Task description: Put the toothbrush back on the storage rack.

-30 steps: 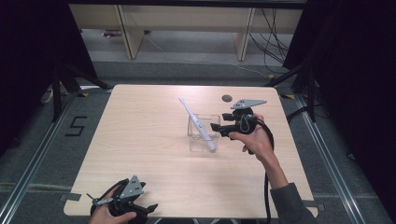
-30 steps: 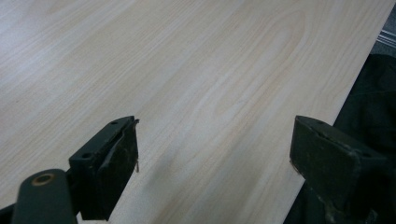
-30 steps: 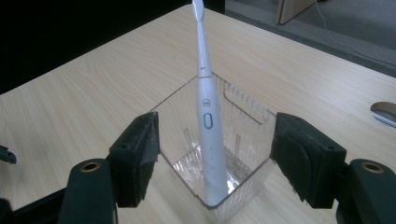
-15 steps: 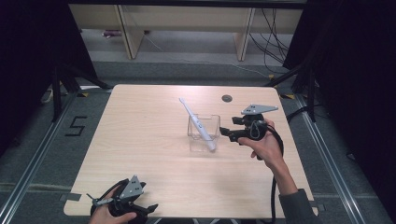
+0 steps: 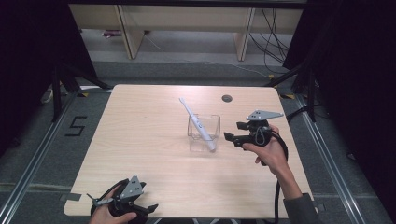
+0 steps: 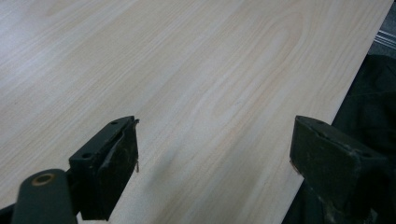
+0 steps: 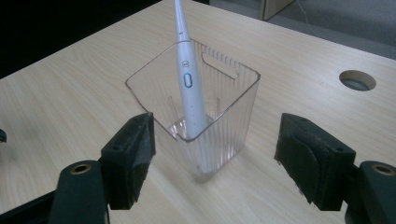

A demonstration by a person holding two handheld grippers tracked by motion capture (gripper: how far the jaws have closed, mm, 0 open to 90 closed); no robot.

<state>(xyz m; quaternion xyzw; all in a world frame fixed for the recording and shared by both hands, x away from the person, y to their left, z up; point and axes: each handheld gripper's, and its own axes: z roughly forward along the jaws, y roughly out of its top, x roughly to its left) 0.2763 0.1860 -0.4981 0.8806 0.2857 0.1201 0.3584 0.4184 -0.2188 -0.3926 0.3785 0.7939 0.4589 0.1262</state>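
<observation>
1. Currently, right gripper (image 7: 212, 163) jaws stand wide, holding nothing; the clear container (image 7: 205, 116) with the upright-leaning electric toothbrush (image 7: 189, 88) sits just ahead, between them, untouched.
2. Left gripper (image 6: 212, 163) jaws wide over bare table (image 6: 187, 70), its edge beside one jaw.

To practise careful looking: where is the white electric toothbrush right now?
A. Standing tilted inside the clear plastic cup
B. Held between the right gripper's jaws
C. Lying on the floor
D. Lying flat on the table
A: the toothbrush stands tilted in the clear cup, its handle end at the bottom, while the right gripper is open and apart from it.
</observation>
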